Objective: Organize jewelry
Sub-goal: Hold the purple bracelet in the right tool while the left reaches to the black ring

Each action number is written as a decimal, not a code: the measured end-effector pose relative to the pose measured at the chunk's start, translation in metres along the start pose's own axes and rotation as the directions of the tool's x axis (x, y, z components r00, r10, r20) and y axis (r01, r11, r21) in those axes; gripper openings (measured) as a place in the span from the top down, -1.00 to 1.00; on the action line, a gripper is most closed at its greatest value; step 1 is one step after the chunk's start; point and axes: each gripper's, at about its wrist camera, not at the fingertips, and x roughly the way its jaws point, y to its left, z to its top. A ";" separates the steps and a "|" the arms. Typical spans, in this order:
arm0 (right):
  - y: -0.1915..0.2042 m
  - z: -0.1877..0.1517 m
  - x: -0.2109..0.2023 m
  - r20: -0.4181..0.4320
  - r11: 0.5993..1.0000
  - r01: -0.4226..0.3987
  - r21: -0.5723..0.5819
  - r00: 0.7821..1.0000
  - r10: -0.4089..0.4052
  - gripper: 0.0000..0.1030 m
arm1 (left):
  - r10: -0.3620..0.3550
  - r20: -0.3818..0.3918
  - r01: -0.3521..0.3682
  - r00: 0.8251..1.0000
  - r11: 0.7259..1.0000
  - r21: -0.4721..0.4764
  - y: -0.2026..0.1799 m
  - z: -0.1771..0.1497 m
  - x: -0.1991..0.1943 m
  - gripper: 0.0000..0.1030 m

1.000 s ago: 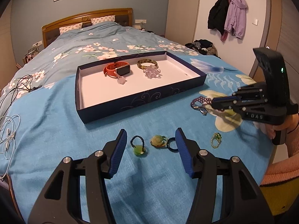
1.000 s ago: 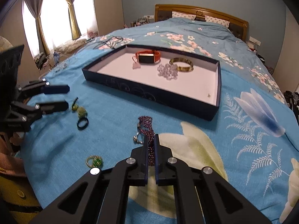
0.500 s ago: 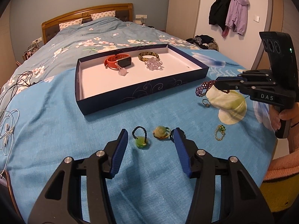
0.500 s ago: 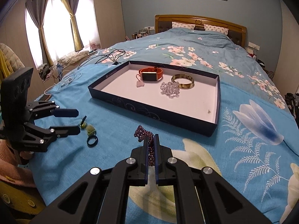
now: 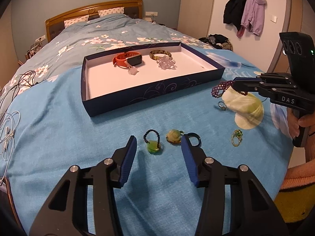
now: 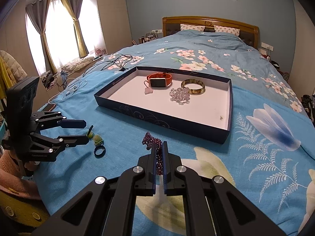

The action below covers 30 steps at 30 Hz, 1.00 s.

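A dark blue tray (image 5: 153,96) (image 6: 157,118) on the bed holds an orange watch (image 5: 128,60), a brown bangle (image 5: 159,54), a clear crystal bracelet (image 5: 166,64) and a pink pendant (image 5: 132,71). My right gripper (image 6: 159,143) (image 5: 235,84) is shut on a purple bead bracelet (image 6: 151,139) (image 5: 220,87), held above the cover near the tray's front corner. My left gripper (image 5: 158,137) (image 6: 86,130) is low over the cover, its jaws closing. A green pendant on a bead loop (image 5: 153,147) and a yellowish carved pendant (image 5: 173,135) lie between them, untouched.
A black ring (image 5: 194,138) lies just outside the left gripper's right finger. A gold ring with a green stone (image 5: 236,136) and a silver ring (image 5: 222,105) lie further right. White earphone cables (image 5: 7,129) trail at the bed's left edge. A person's hand (image 5: 303,122) grips the right handle.
The right gripper has lifted the purple bracelet off the cover and carried it nearer the tray. The left jaws have narrowed around the two pendants.
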 end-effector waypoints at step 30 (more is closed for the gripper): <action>0.000 -0.005 0.001 0.004 0.999 -0.019 0.025 1.000 0.019 0.93 | -0.129 0.000 0.128 0.992 0.982 0.140 -0.047 -0.005 -0.007 0.31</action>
